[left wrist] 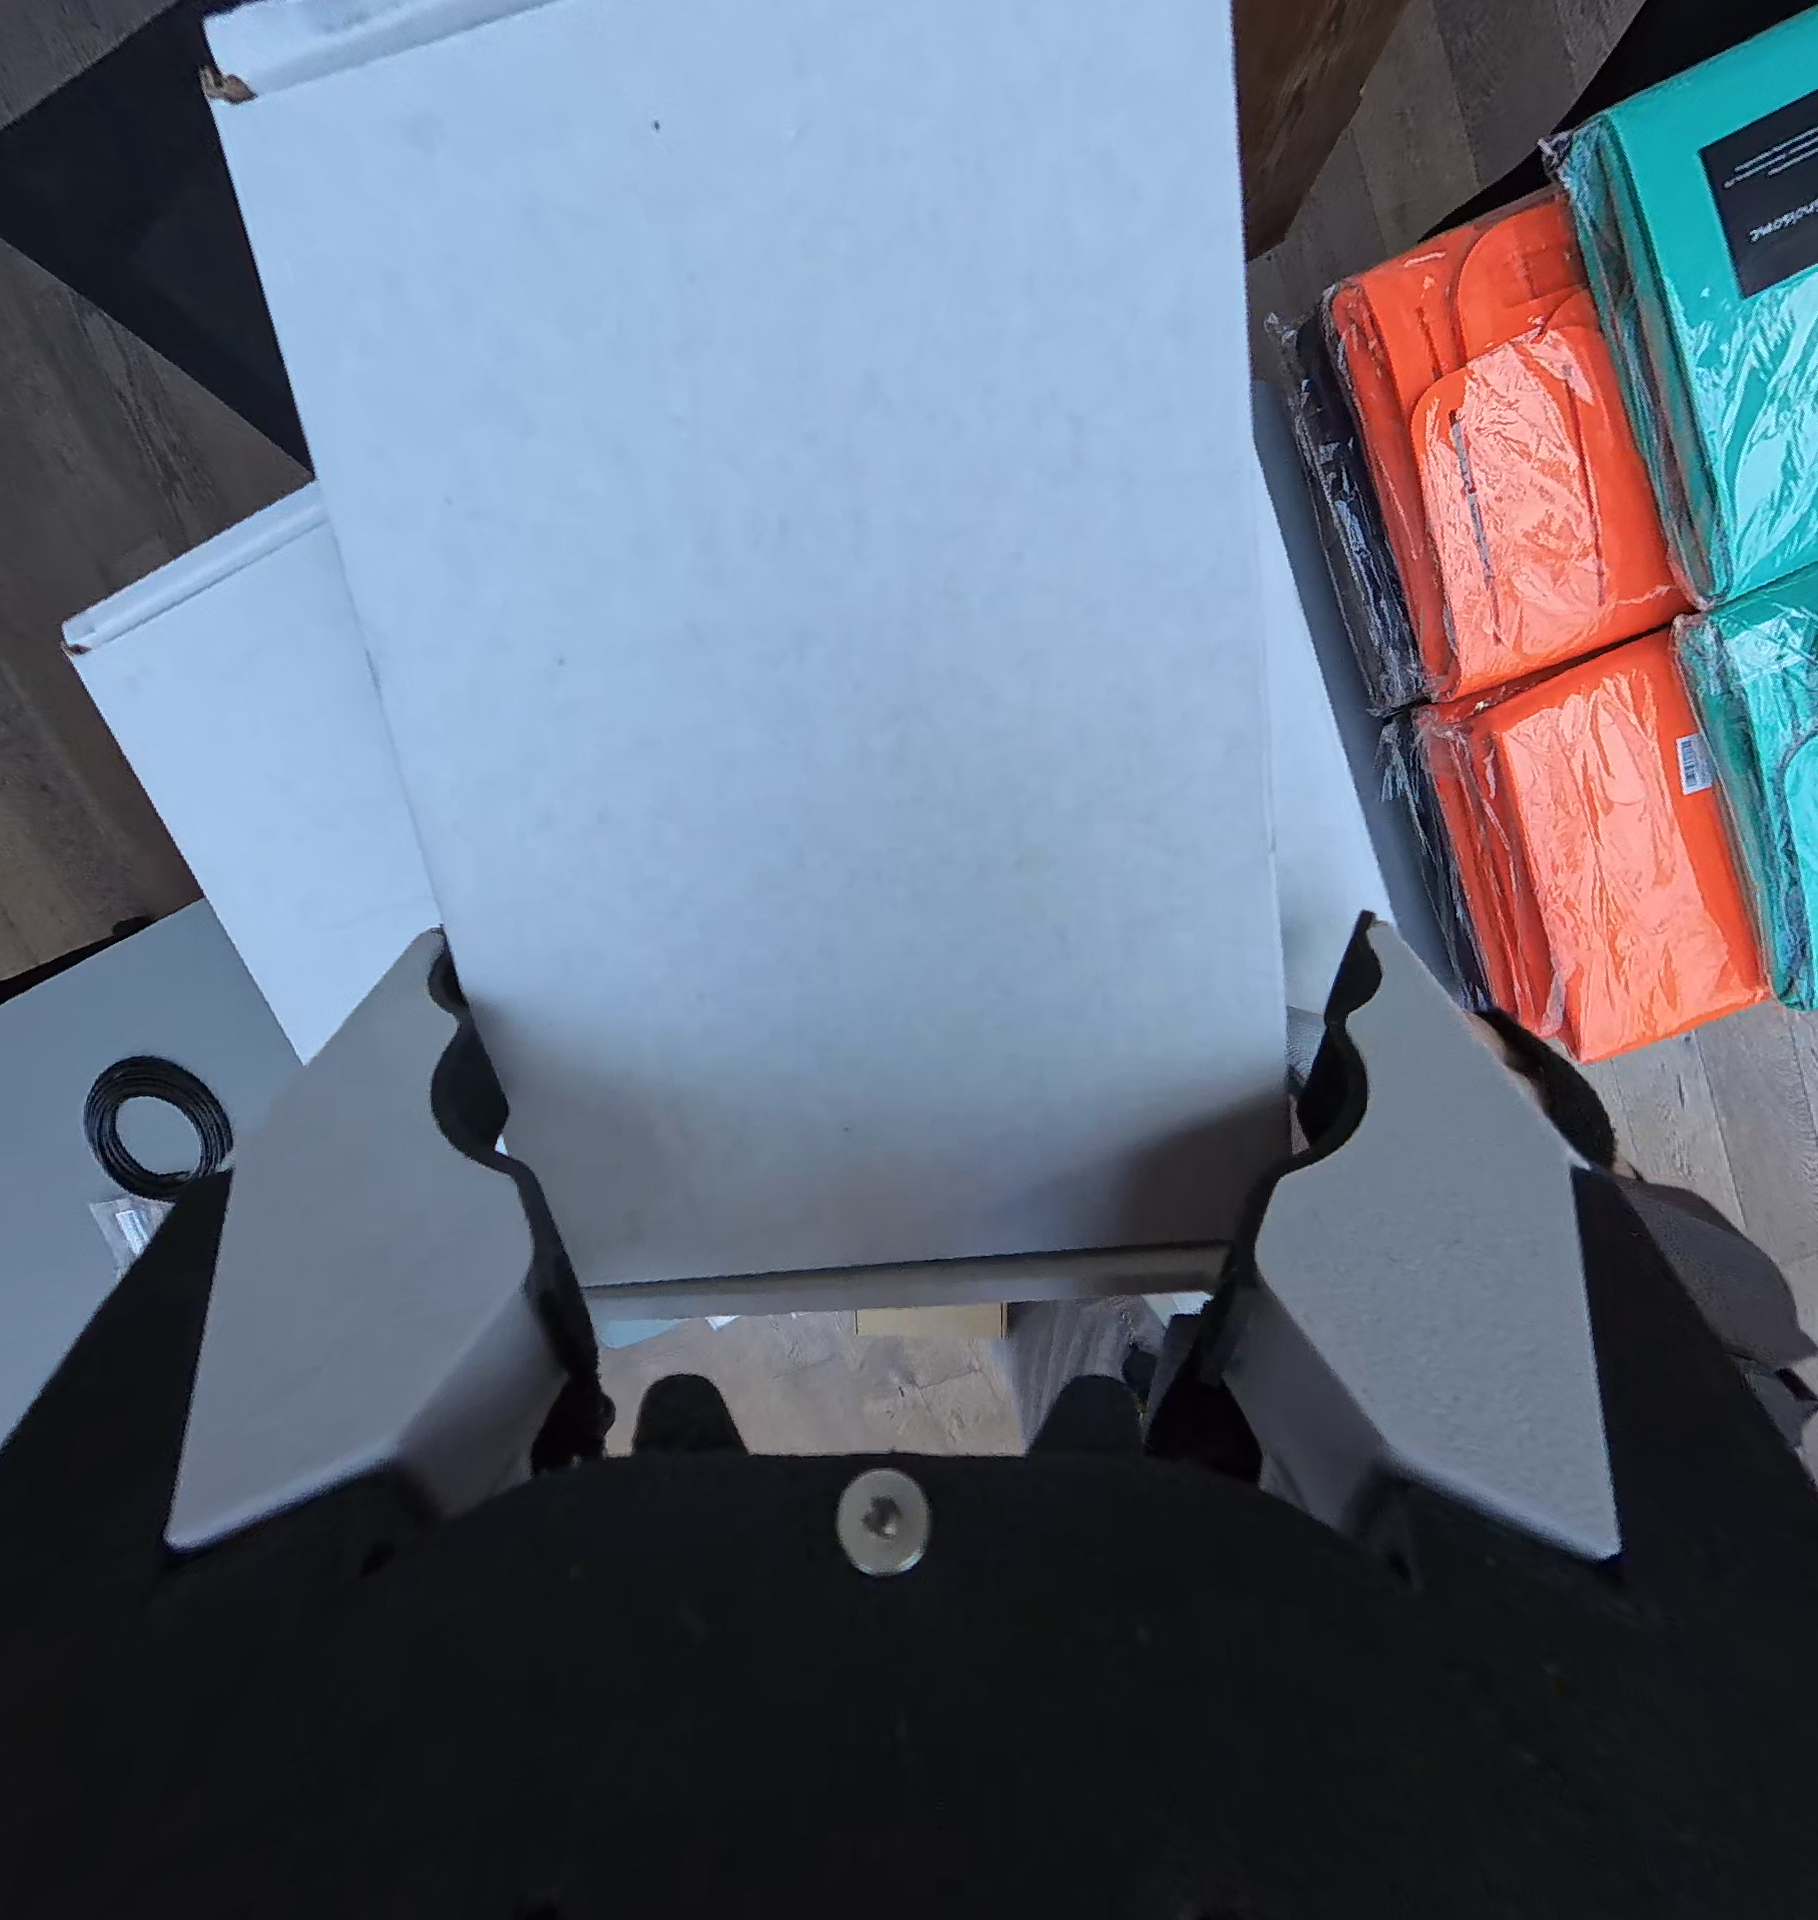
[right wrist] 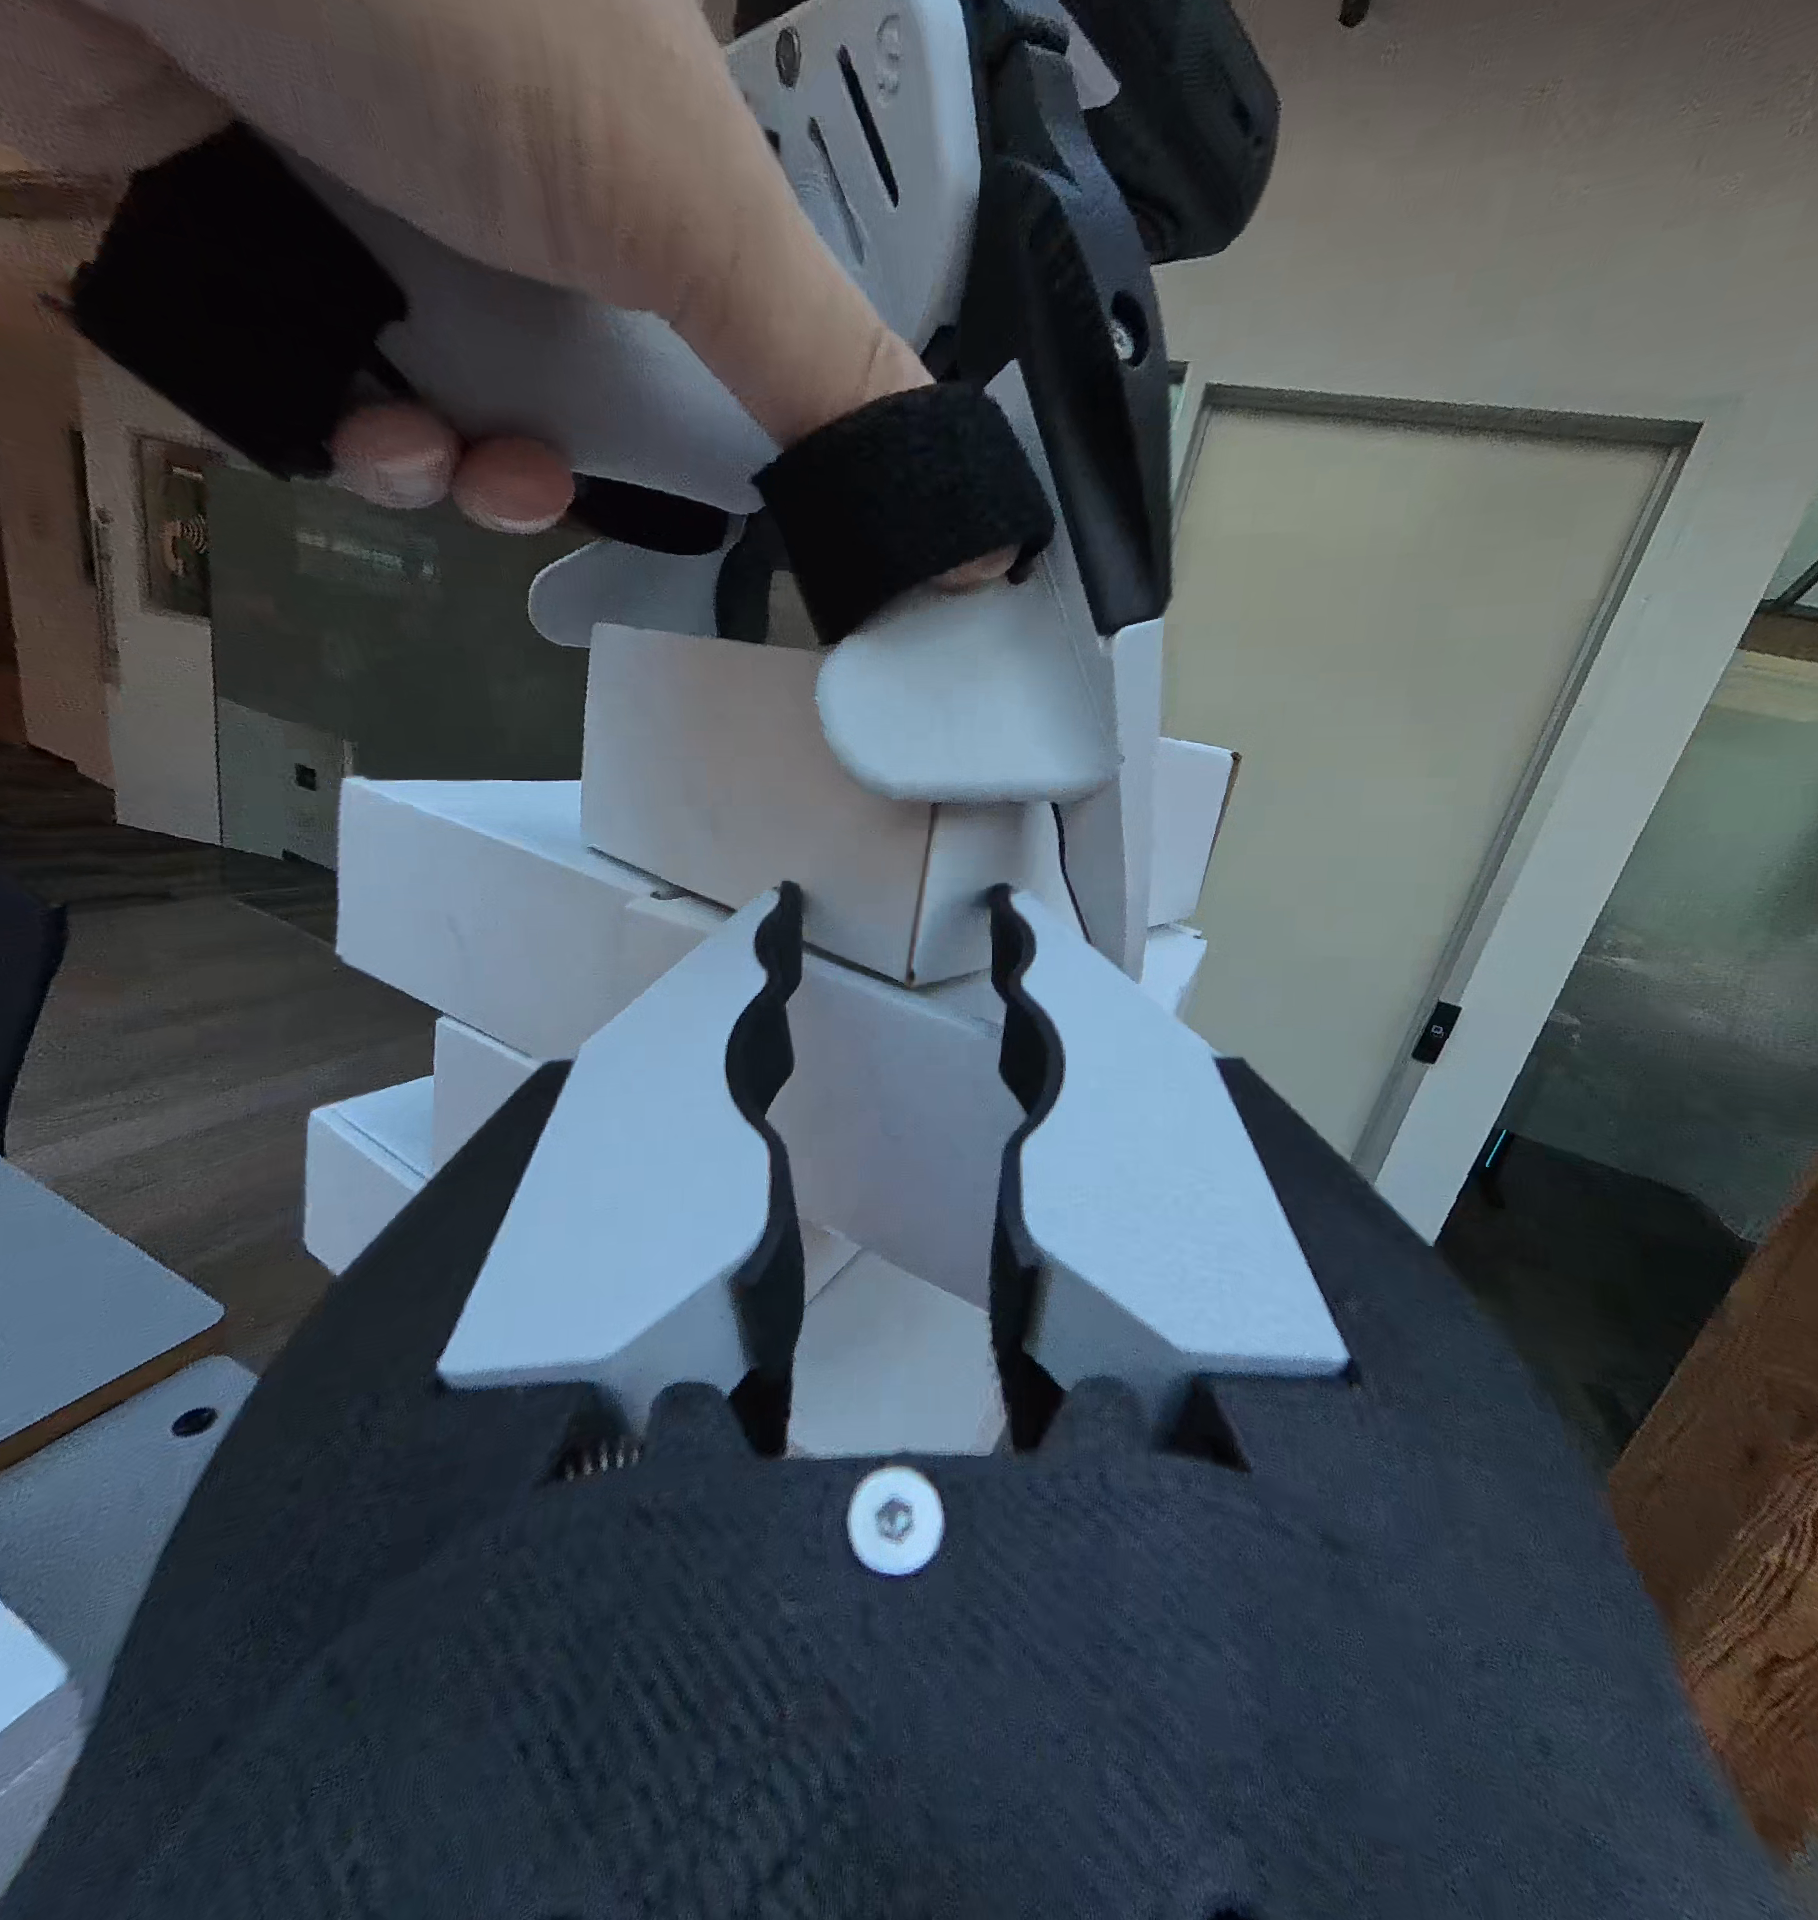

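Observation:
My left gripper [left wrist: 900, 930] is shut on a white cardboard box [left wrist: 780, 582], with its fingers spread wide against the box's two long sides. In the right wrist view the same box [right wrist: 739, 790] sits tilted on top of a stack of white boxes [right wrist: 469, 904]. The left gripper [right wrist: 967, 717] clamps it from above, held by a hand [right wrist: 572, 177] with black finger straps. My right gripper [right wrist: 892, 914] is open, with its tips just in front of the box's near lower corner. Nothing is between its pads.
Shrink-wrapped orange packs [left wrist: 1528, 520] and teal packs [left wrist: 1757, 343] lie on the wooden floor to the right. Another white box [left wrist: 250, 748] lies to the left, beside a black coil [left wrist: 157, 1117] on a grey table [left wrist: 11, 1091]. A door [right wrist: 1404, 727] and a wooden surface [right wrist: 1767, 1455] are right.

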A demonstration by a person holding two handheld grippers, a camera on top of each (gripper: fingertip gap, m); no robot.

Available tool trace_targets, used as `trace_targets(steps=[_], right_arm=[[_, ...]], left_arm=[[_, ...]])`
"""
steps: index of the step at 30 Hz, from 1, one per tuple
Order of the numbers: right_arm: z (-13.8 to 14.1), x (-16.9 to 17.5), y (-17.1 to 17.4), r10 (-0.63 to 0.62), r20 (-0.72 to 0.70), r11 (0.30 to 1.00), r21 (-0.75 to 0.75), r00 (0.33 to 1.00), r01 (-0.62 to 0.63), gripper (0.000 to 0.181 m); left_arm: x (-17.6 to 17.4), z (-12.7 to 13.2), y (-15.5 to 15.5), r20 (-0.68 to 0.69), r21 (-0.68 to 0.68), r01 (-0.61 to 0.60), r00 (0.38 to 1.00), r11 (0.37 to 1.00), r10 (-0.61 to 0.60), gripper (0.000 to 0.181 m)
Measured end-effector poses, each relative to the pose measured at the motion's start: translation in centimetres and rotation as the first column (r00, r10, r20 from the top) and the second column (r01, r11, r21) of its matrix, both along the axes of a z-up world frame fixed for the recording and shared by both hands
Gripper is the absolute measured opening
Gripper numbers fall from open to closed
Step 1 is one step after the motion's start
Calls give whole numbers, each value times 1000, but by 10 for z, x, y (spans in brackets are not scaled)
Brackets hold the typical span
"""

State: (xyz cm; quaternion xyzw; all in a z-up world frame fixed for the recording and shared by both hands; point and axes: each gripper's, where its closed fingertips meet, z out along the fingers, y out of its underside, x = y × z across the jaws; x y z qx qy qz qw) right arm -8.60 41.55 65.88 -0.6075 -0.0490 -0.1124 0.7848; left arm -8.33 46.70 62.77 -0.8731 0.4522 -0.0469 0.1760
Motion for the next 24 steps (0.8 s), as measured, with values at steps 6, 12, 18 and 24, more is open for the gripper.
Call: trace_targets(steps=[6,12,18,24], right_arm=[[4,-7,7,41,-20,999,-7,999,-41,58],[5,1,8,19,2,1000,-6,1000,-19,43],[5,-1,7,9,35,1000,-6,999,-9,42],[4,-2,6,9,49,1000,-8,999,-8,41]], left_arm=[[0,0,1,2,8,2,1000,1000,-2,156],[1,1,2,22,10,4,1000,1000,-4,155],[-1,0,1,11,11,9,1000,1000,-9,156],[-2,1,-1,15,8,16,1000,1000,-16,157]])
